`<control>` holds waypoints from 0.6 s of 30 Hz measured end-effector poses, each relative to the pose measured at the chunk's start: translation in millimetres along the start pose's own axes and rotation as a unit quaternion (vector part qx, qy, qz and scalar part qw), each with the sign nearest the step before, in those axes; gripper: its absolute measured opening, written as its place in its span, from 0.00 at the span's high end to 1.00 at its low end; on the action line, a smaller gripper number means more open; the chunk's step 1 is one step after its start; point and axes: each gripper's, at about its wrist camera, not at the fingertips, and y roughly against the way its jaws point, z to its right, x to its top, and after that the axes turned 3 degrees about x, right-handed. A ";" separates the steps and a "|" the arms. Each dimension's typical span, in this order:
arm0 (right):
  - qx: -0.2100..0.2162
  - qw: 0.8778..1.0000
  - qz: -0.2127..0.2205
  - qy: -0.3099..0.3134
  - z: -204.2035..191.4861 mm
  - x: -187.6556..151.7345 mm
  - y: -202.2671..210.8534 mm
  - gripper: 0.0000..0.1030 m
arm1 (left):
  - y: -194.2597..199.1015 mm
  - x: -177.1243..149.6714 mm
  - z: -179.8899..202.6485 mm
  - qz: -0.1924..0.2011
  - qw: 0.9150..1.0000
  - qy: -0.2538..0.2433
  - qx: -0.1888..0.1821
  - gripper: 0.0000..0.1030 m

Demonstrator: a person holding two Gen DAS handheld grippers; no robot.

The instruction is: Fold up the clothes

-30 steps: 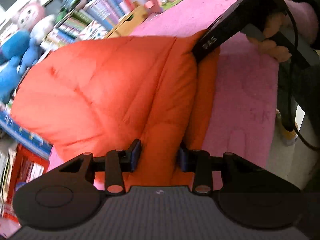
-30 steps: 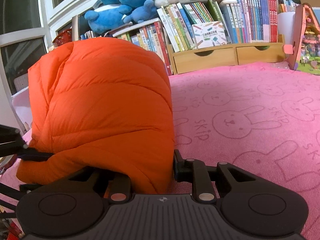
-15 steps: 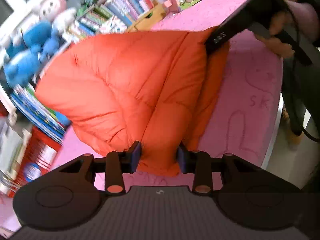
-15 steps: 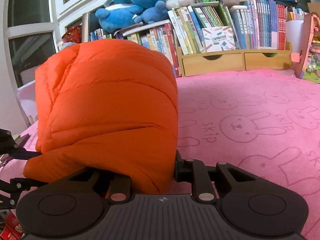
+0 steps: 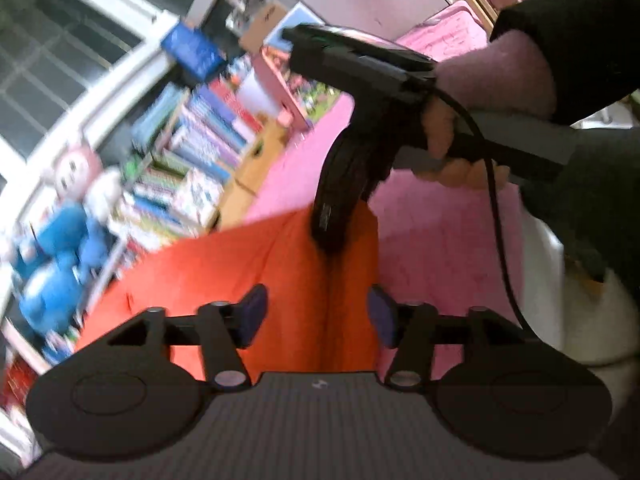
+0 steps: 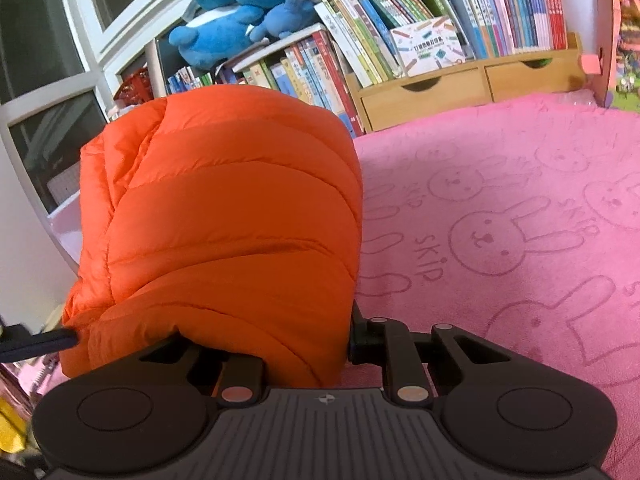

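Orange puffer jacket (image 6: pixel 224 216) lying bunched on a pink bunny-print blanket (image 6: pixel 500 216) before shelves of books (image 6: pixel 400 36).

Being pinched at its near edge by the right hand-held gripper (image 6: pixel 304 352), jaws clamped on the fabric; left hand-held gripper (image 5: pixel 316 314) opening, blue pads (image 5: pixel 252 312) standing clear of the orange cloth between them.

right claw (image 6: pixel 308 340) apparently pinches orange jacket (image 6: pixel 224 220) on pink blanket (image 6: pixel 500 200).

Orange jacket (image 6: pixel 224 220), pink bunny-print blanket (image 6: pixel 500 220)
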 end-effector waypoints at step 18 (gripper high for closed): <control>0.034 0.998 -0.016 -0.047 7.3 10.2 5.4 0.80 | -41.0 4.9 47.7 -0.049 0.991 -0.067 0.108 0.28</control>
